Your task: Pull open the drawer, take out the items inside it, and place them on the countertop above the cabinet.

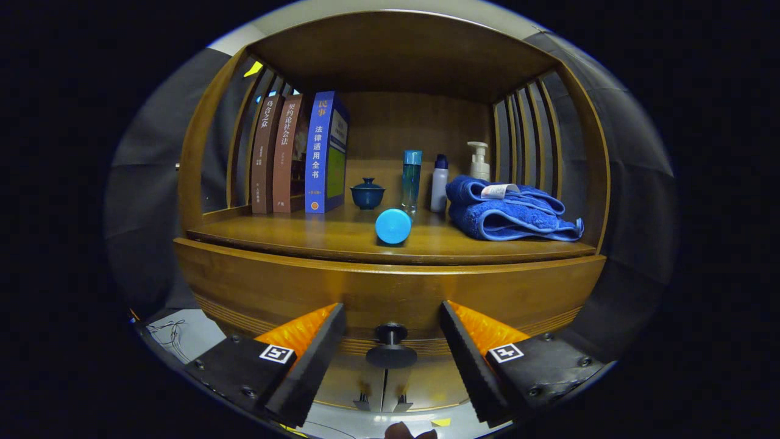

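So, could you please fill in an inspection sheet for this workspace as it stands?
Surface: wooden countertop, partly occupied.
Job's things: drawer shut; its knob sits between the fingers, untouched.
Clutter: three books, lidded cup, blue round object, three bottles, folded blue towel.
Tongs: open, straddling the knob.
Cables: thin wires on the floor beside the cabinet.
Surroundings: slatted cabinet sides.

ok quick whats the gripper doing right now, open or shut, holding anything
Gripper: open and holding nothing, its fingers spread to either side of the drawer knob, which sits between them untouched.
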Demonstrator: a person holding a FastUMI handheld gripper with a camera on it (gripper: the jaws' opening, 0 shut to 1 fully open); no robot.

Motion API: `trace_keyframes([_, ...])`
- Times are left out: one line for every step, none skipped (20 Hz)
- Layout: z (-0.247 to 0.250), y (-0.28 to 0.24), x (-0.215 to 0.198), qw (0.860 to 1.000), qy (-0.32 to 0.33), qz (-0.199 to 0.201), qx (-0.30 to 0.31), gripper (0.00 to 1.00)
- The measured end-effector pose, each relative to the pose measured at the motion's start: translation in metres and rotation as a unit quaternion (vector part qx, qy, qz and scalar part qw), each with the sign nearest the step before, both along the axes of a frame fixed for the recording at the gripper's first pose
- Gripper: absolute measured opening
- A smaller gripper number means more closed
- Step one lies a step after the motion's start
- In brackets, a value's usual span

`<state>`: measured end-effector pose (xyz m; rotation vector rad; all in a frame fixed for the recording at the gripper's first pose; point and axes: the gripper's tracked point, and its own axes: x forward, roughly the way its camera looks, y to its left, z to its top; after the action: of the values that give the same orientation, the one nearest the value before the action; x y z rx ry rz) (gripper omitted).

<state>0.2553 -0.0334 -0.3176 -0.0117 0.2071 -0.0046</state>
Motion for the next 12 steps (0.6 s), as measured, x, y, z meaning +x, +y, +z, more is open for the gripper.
trace_keyframes([-0.001, 0.000, 0.003, 1.000, 0.003, -0.001, 0.000, 1.00])
trace_keyframes([0.001, 0.000, 0.002, 1.000, 0.004, -0.004, 0.002, 1.00])
trace_keyframes([-0.002, 0.001, 0.005, 1.000, 0.002, -0.007, 0.000, 1.00])
trace_keyframes([-0.001, 0.001, 0.004, 1.000, 0.003, -0.008, -0.005, 1.00])
trace_keyframes([0.000, 0.001, 0.003, 1.000, 0.003, -0.008, -0.005, 1.00])
trace_keyframes([-0.001, 0.001, 0.003, 1.000, 0.007, -0.007, -0.003, 1.00])
trace_keyframes([-0.001, 0.000, 0.003, 1.000, 0.012, -0.006, -0.002, 1.00])
trace_keyframes([0.001, 0.000, 0.000, 1.000, 0.017, -0.001, 0.000, 1.00])
trace_keyframes([0.006, 0.002, -0.001, 1.000, 0.017, 0.006, 0.004, 1.00])
trace_keyframes([0.016, 0.002, -0.004, 1.000, 0.011, 0.009, 0.007, 1.00])
trace_keyframes([0.029, -0.001, -0.009, 1.000, 0.005, 0.009, 0.007, 1.00])
trace_keyframes([0.042, -0.004, -0.015, 1.000, -0.002, 0.008, 0.008, 1.00])
